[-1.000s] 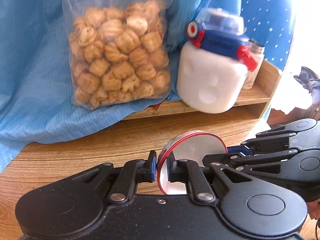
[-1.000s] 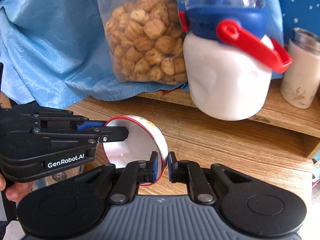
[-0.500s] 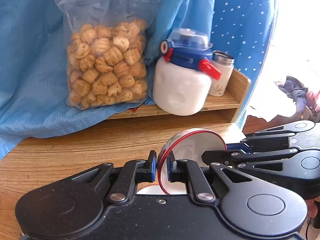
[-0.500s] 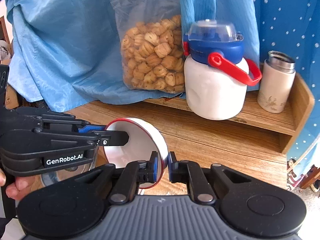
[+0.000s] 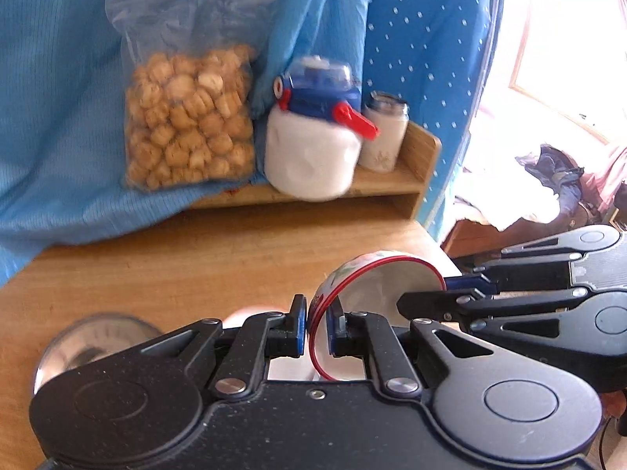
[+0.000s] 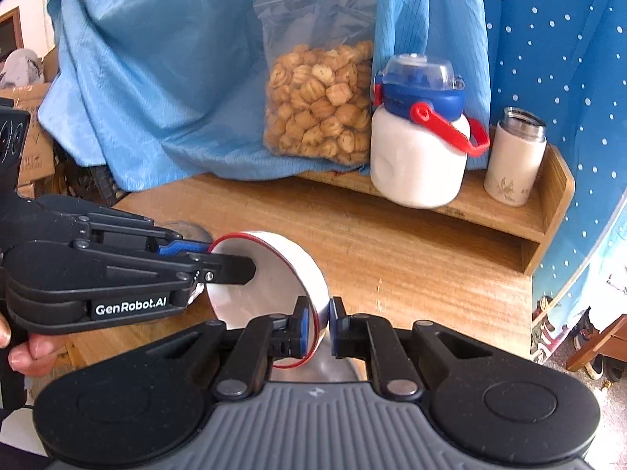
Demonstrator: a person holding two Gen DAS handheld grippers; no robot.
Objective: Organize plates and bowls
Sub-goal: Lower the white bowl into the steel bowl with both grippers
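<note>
A white bowl with a red rim (image 5: 376,293) is held tilted in the air by both grippers. My left gripper (image 5: 316,327) is shut on its near rim; my right gripper's fingers (image 5: 450,297) clamp the far rim from the right. In the right wrist view the bowl (image 6: 270,282) faces left, my right gripper (image 6: 318,327) is shut on its rim, and the left gripper's fingers (image 6: 219,268) hold the other side. A metal bowl (image 5: 94,342) sits on the wooden table at lower left. Something white lies below the held bowl, mostly hidden.
At the back, a low wooden shelf (image 6: 544,211) carries a bag of biscuits (image 6: 317,98), a white jug with a blue lid and red handle (image 6: 419,145), and a white flask (image 6: 513,156). Blue cloth (image 6: 164,78) hangs behind. The table's right edge (image 6: 529,313) drops to the floor.
Both grippers have pulled back and risen from the shelf with the bowl held between them. The shelf items look smaller, and the metal bowl has come into the left wrist view.
</note>
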